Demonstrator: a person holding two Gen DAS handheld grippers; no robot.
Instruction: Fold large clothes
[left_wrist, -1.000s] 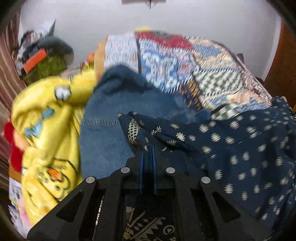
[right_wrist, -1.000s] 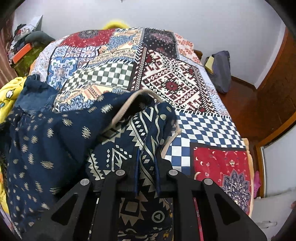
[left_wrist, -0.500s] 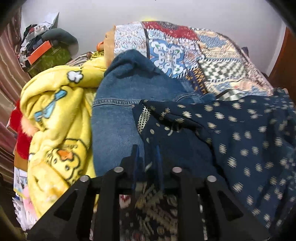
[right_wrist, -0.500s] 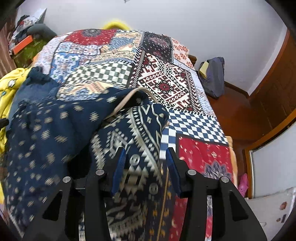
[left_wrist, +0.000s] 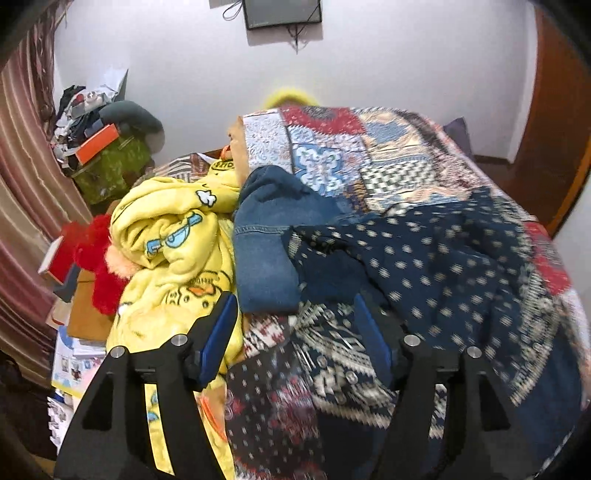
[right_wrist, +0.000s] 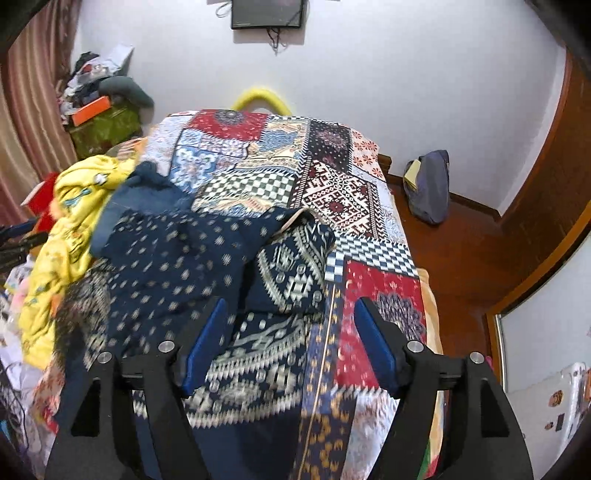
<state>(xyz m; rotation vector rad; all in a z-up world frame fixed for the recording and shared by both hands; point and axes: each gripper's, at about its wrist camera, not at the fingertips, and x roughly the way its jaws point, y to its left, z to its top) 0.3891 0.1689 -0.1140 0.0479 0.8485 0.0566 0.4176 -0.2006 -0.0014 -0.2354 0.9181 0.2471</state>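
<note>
1. Two tools, both spread wide and holding nothing: left tool (left_wrist: 295, 332) and right tool (right_wrist: 288, 339), each hovering above cloth.
2. Directly beneath and ahead of both: navy patterned garment (right_wrist: 177, 258), heaped on the patchwork bed (right_wrist: 332, 192), partly doubled over, not yet a neat fold.
3. Long axis apparently running left to right across the bed; banded hem (right_wrist: 295, 266) nearer the right tool, dotted bulk (left_wrist: 424, 258) ahead-right of the left tool.
4. Farther left: blue denim piece (left_wrist: 266, 251) touching the garment, yellow blanket (left_wrist: 173, 236) beside it.
5. Likely next: regrasping opposite edges, right side closest.
</note>
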